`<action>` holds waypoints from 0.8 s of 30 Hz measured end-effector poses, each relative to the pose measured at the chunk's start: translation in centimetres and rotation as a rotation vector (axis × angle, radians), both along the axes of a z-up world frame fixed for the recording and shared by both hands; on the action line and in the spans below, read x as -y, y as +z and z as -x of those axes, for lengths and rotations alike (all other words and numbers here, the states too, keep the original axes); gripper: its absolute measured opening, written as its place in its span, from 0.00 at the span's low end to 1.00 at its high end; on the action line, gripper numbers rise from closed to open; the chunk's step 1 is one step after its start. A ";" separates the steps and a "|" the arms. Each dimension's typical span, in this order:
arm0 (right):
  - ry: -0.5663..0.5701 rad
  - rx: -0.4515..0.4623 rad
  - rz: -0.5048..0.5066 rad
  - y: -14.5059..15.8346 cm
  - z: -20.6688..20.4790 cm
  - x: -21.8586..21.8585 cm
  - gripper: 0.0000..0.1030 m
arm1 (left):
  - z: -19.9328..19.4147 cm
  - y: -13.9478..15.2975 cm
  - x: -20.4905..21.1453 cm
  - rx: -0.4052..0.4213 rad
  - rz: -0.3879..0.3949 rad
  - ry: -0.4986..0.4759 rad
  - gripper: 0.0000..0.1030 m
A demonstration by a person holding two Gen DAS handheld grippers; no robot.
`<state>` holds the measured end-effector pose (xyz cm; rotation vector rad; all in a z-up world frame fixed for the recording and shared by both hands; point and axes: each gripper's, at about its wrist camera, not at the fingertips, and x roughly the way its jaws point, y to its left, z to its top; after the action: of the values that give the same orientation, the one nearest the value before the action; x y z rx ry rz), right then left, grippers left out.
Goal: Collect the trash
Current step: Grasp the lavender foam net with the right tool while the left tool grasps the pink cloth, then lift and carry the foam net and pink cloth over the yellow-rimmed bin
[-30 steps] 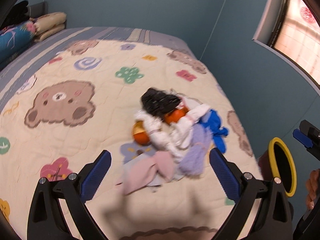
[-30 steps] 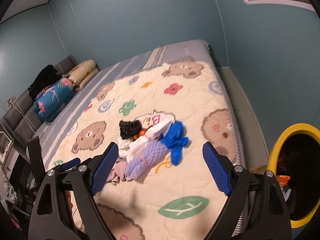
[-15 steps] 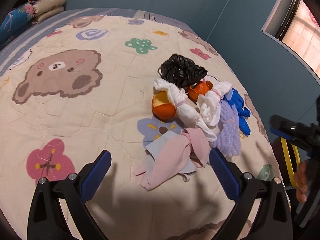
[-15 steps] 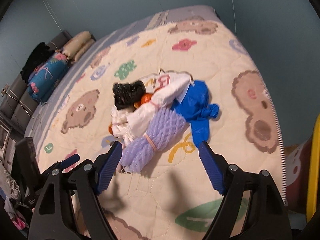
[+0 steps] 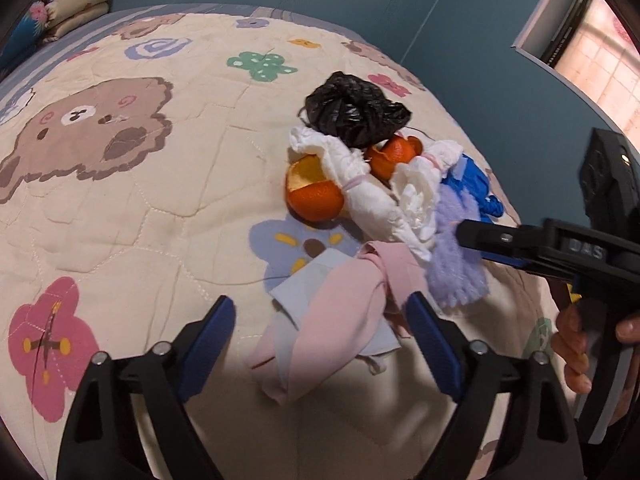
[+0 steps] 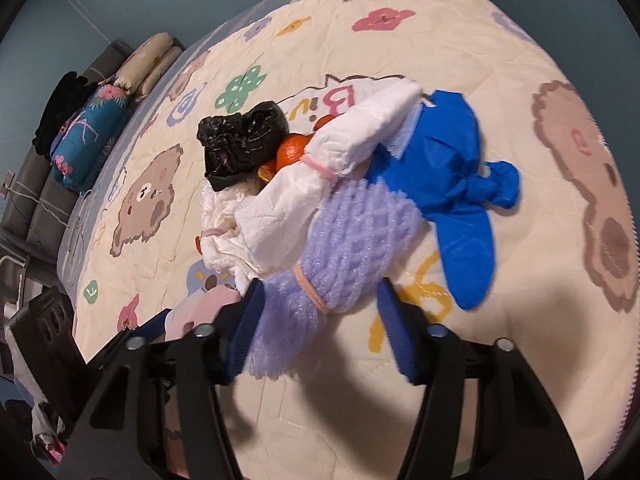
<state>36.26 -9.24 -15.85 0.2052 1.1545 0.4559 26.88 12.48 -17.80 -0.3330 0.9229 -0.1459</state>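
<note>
Blue walls surround a bed point(image 5: 120, 208) under a cream bear-print quilt, with the trash heaped near its foot-end edge.

Left wrist view: the left hand-held gripper point(image 5: 320, 336) has just been closing; its jaws stand spread either side of a pink rag point(image 5: 340, 312), not pressing it. Beyond lie orange peel point(image 5: 314, 192), white tissue point(image 5: 372, 200) and a black bag point(image 5: 356, 110).

Right wrist view: the right hand-held gripper point(image 6: 320, 320), also just closing, straddles a purple foam net point(image 6: 340, 248) without pinching yet; a blue bag point(image 6: 448, 160) lies beside it. Both targets touch neighbours, so lifting may drag tissue along or spill peel off the edge.
</note>
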 end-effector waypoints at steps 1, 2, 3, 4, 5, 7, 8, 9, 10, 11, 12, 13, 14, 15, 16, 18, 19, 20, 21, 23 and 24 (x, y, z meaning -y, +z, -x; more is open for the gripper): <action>0.003 0.005 -0.002 -0.1 -0.1 -0.2 0.46 | 0.0 -0.1 0.3 0.003 0.000 -0.012 0.68; 0.007 0.010 -0.002 -0.1 -0.1 -0.4 0.45 | 0.0 -0.1 0.4 0.005 -0.001 -0.021 0.63; 0.013 0.015 -0.002 -0.1 -0.1 -0.6 0.42 | 0.0 -0.1 0.5 0.005 -0.002 -0.031 0.59; 0.017 0.020 -0.003 -0.1 -0.2 -0.7 0.39 | 0.0 -0.2 0.8 0.005 -0.008 -0.042 0.57; 0.016 0.023 -0.004 -0.2 -0.2 -0.7 0.36 | -0.1 -0.3 1.0 0.004 -0.014 -0.046 0.52; 0.023 0.021 -0.008 -0.2 -0.2 -0.8 0.23 | -0.2 -0.4 1.1 0.000 -0.013 -0.054 0.39; 0.024 0.026 0.000 -0.2 -0.1 -0.8 0.22 | -0.2 -0.5 1.0 -0.004 -0.012 -0.050 0.32; 0.029 0.033 0.002 -0.1 -0.1 -0.8 0.20 | -0.3 -0.6 1.0 -0.007 -0.010 -0.046 0.29; 0.035 0.036 0.003 -0.1 0.0 -0.7 0.19 | -0.3 -0.6 0.8 -0.008 0.006 -0.044 0.27; 0.037 0.039 0.003 0.0 0.0 -0.6 0.18 | -0.3 -0.6 0.8 -0.008 0.014 -0.043 0.23; 0.036 0.042 -0.002 0.2 0.0 -0.5 0.16 | -0.3 -0.6 0.7 -0.008 0.021 -0.042 0.20; 0.036 0.043 -0.010 0.3 0.0 -0.3 0.15 | -0.3 -0.5 0.8 -0.006 0.024 -0.043 0.19; 0.036 0.049 -0.013 0.6 0.1 -0.2 0.14 | -0.2 -0.4 0.9 -0.005 0.023 -0.043 0.18; 0.037 0.056 -0.012 0.7 0.2 -0.1 0.14 | -0.1 -0.3 1.0 -0.006 0.019 -0.043 0.17; 0.039 0.066 -0.012 1.0 0.4 0.1 0.13 | 0.0 -0.2 1.0 -0.009 0.015 -0.044 0.17; 0.044 0.082 -0.016 1.5 0.7 0.3 0.12 | 0.2 0.0 1.0 -0.012 0.015 -0.045 0.17; 0.044 0.092 -0.020 1.9 0.8 0.4 0.12 | 0.3 0.2 0.9 -0.010 0.017 -0.044 0.17; 0.044 0.101 -0.022 2.2 0.9 0.6 0.12 | 0.5 0.4 0.9 -0.009 0.016 -0.043 0.17; 0.042 0.110 -0.026 2.5 1.1 0.7 0.12 | 0.7 0.7 0.8 -0.007 0.015 -0.041 0.16; 0.040 0.119 -0.043 3.2 1.3 1.1 0.12 | 1.1 1.3 0.7 -0.002 0.011 -0.038 0.16; 0.038 0.122 -0.055 3.5 1.4 1.3 0.11 | 1.4 1.6 0.6 0.002 0.011 -0.036 0.16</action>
<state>34.89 -10.53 -12.40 0.2004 1.0291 0.5270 25.49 11.85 -16.25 -0.3266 0.9269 -0.1845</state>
